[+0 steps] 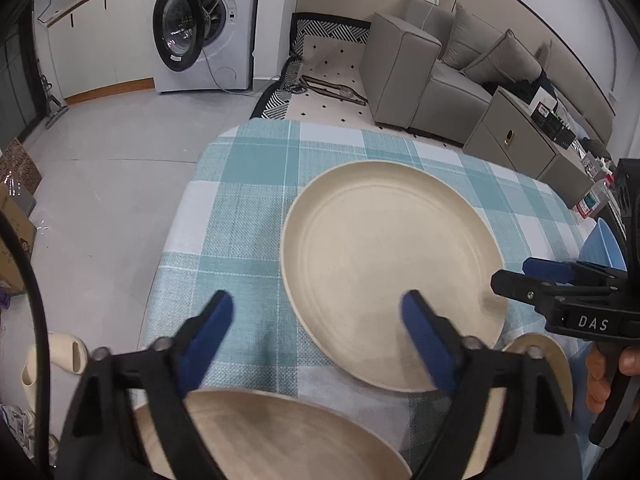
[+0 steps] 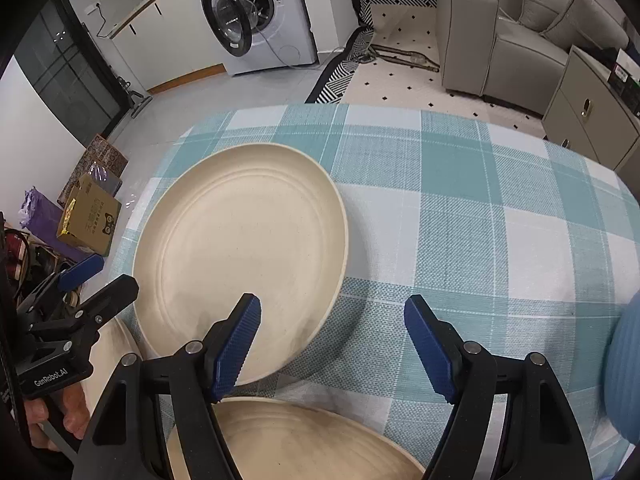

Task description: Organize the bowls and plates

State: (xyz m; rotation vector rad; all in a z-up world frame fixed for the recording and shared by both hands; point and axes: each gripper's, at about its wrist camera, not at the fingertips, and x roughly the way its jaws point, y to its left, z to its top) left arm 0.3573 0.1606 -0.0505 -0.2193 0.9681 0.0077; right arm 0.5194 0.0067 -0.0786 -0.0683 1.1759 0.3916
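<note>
A large cream plate [image 1: 392,264] [image 2: 240,248] lies on the checked tablecloth. Two tan plates lie nearer, one under each gripper: one [image 1: 280,432] [image 2: 108,352] on the left, the other [image 1: 548,360] [image 2: 304,440] to its right. A blue bowl [image 1: 602,248] [image 2: 624,372] sits at the right edge, partly cut off. My left gripper [image 1: 318,320] [image 2: 104,276] is open, its right finger over the cream plate's near rim and its left finger over cloth. My right gripper [image 2: 332,312] [image 1: 520,276] is open too, its left finger over the plate's near right rim. Neither holds anything.
The table's far edge [image 2: 360,106] and left edge [image 1: 176,216] drop to a tiled floor. Beyond stand a washing machine [image 1: 204,28] with its door open, a grey sofa [image 1: 432,76] and a cabinet [image 1: 516,136]. Cardboard boxes [image 2: 90,216] lie on the floor at the left.
</note>
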